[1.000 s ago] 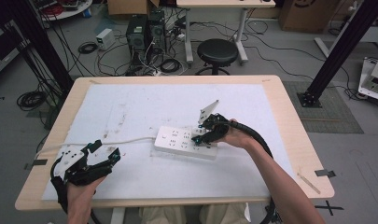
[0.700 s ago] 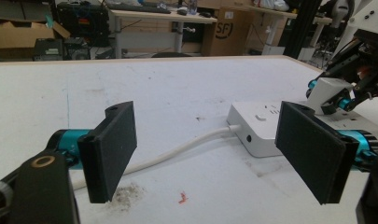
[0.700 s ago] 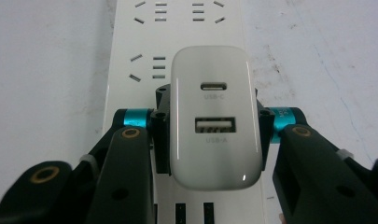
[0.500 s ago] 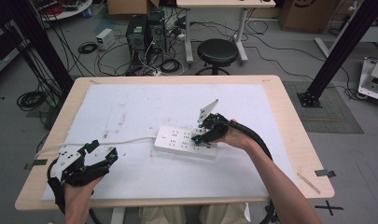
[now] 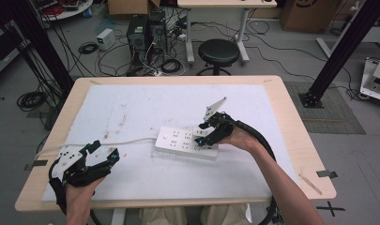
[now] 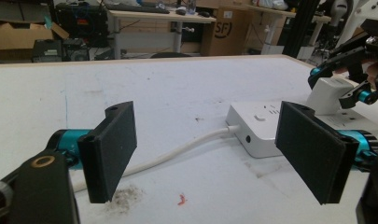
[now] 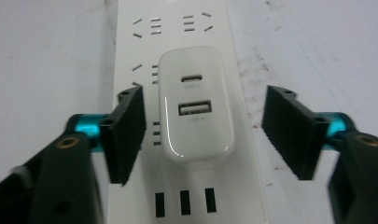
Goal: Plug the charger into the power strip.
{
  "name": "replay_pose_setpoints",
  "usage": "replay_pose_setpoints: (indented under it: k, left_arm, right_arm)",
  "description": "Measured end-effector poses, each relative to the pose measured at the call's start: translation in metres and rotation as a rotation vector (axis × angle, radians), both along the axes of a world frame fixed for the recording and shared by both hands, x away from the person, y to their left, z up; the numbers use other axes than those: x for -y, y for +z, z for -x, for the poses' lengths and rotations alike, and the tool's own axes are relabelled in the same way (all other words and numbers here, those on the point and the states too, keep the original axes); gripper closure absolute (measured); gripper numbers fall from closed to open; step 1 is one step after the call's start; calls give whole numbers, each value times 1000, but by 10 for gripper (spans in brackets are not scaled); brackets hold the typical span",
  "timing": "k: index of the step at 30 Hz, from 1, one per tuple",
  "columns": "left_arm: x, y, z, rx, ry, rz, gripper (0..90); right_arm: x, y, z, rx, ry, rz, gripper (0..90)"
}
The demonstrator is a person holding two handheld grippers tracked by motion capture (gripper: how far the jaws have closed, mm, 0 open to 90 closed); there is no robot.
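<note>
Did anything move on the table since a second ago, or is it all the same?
Almost nothing. The left tool slid a tiny bit toward the person's edge of the table, open and holding nothing. The right tool stayed over the power strip, its jaws open on either side of the white charger, not squeezing it. The strip, its cable and the charger didn't move.
</note>
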State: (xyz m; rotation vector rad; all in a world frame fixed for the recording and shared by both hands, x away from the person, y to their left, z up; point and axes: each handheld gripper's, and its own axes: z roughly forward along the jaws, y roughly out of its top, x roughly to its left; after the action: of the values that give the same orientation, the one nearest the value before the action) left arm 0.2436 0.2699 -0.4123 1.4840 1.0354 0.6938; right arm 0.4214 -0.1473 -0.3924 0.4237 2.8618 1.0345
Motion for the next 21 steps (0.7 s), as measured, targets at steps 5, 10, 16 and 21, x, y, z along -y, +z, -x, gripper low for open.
replay_pose_setpoints:
  k: [5,10,16,21]
  left_arm:
    - [5,1,-5,1,-15,-8,207]
    - [7,1,-7,2,-22,-16,206]
    - [9,1,-12,2,-33,-25,206]
    - [9,2,-16,2,-43,-33,206]
  right_arm:
    - [15,9,13,51,-72,-53,206]
    - [31,11,22,99,-158,-105,204]
    - [59,15,34,156,-291,-214,204]
    - [84,12,54,234,-429,-286,204]
